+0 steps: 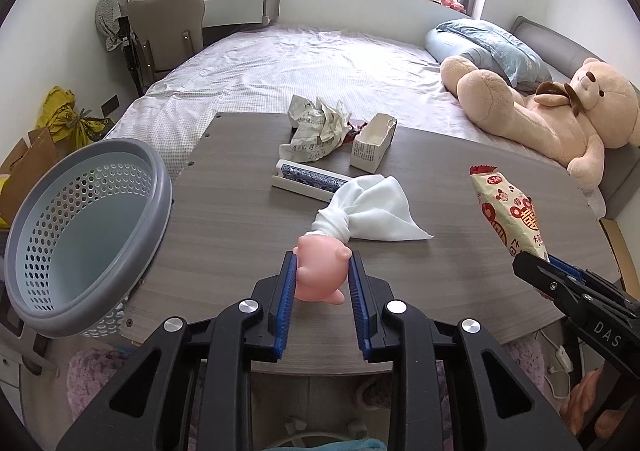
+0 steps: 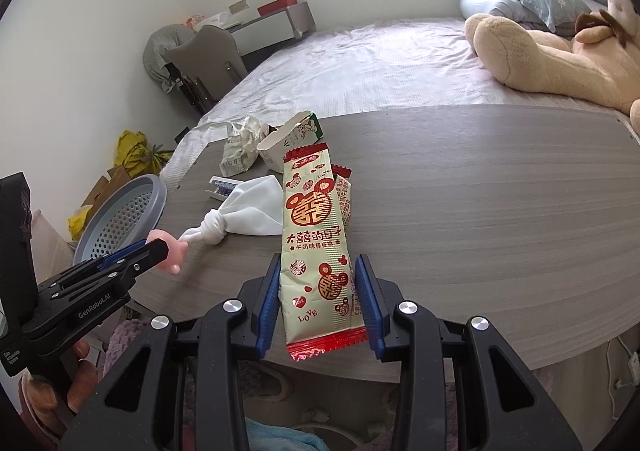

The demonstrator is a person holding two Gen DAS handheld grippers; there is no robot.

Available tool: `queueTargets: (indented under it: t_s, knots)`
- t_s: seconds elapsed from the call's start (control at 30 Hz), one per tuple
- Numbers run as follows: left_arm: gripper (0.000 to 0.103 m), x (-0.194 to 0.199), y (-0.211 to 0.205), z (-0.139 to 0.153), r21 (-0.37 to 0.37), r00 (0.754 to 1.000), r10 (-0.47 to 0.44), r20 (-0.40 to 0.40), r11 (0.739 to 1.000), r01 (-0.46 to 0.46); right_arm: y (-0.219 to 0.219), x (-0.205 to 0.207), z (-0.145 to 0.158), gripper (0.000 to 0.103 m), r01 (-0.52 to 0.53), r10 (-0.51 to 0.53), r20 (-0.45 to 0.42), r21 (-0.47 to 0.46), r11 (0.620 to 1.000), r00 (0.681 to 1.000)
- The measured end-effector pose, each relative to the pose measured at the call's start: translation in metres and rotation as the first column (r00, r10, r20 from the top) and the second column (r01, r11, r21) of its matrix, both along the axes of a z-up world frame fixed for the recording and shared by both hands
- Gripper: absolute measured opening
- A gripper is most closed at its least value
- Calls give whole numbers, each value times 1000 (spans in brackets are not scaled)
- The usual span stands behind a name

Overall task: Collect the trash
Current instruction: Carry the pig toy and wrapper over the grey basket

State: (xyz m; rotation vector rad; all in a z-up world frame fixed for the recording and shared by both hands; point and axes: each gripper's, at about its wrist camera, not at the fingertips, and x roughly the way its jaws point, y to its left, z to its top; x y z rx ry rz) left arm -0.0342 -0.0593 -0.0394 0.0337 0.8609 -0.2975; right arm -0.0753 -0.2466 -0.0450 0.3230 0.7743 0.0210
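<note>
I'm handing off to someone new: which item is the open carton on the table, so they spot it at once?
Start at the grey table and look to its far edge by the bed. The carton lies on its side there, right of the crumpled paper. Unlike the paper, it is a rigid white box with a torn-open end.

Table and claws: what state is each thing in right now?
Left claw: shut on pink toy.
Pink toy: gripped, tied to white cloth.
White cloth: knotted, lying on the table.
Right claw: shut on snack wrapper.
Snack wrapper: held upright.
Basket: empty, tilted at the table edge.
Carton: torn open.
Paper: crumpled.
</note>
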Motion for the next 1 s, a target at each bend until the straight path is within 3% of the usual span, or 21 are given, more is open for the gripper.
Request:
queueTargets:
  t_s: [0.47,1.0]
  knots:
    - [25,5,64,32,0,990,112,89,994,-112,64,39,16,36,-144,143,31,14,990,989]
    - [25,18,159,37,0,955,282,94,959,-283,167,94,29,36,-347,348,48,-17,938,936]
